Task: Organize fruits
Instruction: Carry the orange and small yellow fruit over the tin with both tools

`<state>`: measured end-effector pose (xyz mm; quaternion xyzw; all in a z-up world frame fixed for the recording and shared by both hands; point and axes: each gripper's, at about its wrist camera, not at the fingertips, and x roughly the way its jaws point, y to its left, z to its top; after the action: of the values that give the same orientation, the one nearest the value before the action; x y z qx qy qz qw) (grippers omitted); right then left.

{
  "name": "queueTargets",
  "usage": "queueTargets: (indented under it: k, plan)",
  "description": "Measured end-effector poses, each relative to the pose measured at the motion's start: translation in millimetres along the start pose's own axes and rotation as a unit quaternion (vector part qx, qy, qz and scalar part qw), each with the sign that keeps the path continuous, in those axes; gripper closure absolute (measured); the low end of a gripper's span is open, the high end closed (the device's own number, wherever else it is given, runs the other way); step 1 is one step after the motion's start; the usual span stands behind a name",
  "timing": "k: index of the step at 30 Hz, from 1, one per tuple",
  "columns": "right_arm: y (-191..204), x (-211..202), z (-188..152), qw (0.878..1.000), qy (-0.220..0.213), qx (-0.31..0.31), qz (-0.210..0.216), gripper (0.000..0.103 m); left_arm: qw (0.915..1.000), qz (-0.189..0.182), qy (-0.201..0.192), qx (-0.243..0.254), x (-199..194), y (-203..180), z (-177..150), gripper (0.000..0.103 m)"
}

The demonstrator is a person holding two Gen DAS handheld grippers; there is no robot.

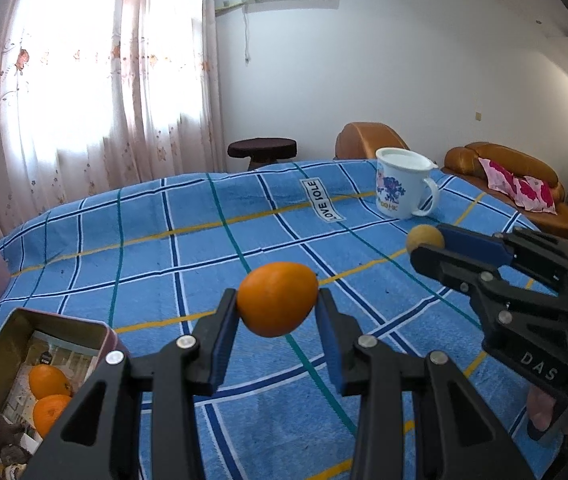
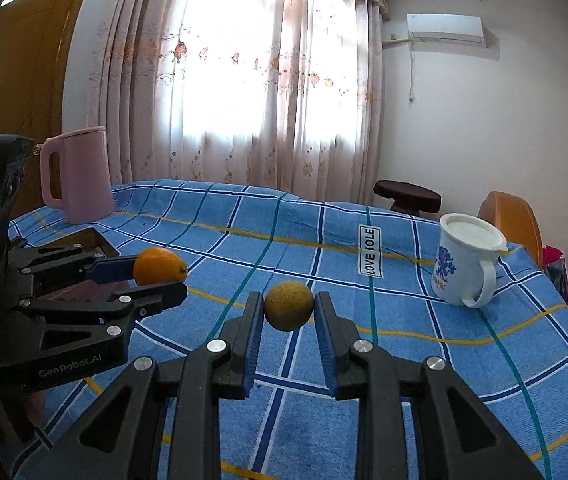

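My left gripper [image 1: 278, 300] is shut on an orange [image 1: 277, 298] and holds it above the blue checked cloth. It also shows at the left of the right wrist view [image 2: 162, 276], with the orange [image 2: 159, 265]. My right gripper [image 2: 288, 306] is shut on a small yellow-brown round fruit [image 2: 288, 305], also held above the cloth. It shows at the right of the left wrist view [image 1: 423, 246], with the fruit [image 1: 424, 238]. An open tin box [image 1: 12, 344] at lower left holds two oranges [image 1: 48, 380] and dark items. Its edge shows behind the left gripper [image 2: 96, 240].
A white lidded mug [image 1: 401, 188] with a blue print stands at the far right of the table [image 2: 467, 264]. A pink jug [image 2: 78, 174] stands at the far left. A "LOVE" label [image 2: 369, 252] lies on the cloth. A stool and brown sofas stand beyond the table.
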<state>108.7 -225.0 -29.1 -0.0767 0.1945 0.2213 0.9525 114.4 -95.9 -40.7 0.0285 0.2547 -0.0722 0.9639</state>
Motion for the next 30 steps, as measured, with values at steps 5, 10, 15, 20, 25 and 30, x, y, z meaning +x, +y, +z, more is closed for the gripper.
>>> queueTargets:
  k: [5, 10, 15, 20, 25, 30]
  plan:
    - [4, -4, -1, 1.000, -0.006, -0.006, 0.001, 0.076, 1.0000, 0.003, -0.008, -0.001, -5, 2, -2, 0.062]
    - [11, -6, -1, 1.000, -0.009, -0.017, -0.002, 0.076, 0.9999, 0.004, -0.014, -0.001, -9, 4, -2, 0.062]
    - [13, -9, -2, 1.000, -0.014, -0.018, -0.003, 0.076, 0.9998, 0.004, -0.019, -0.003, -13, 7, -4, 0.062]
    - [13, -14, -3, 1.000, -0.023, -0.014, -0.003, 0.076, 0.9997, 0.004, -0.021, -0.010, -17, 12, -6, 0.062]
    - [17, -13, -3, 1.000, -0.022, -0.011, 0.006, 0.076, 0.9996, 0.006, -0.024, -0.014, -23, 19, -9, 0.062]
    - [28, -11, -1, 1.000, -0.021, -0.015, 0.016, 0.076, 0.9995, 0.007, -0.026, -0.019, -29, 27, -12, 0.062]
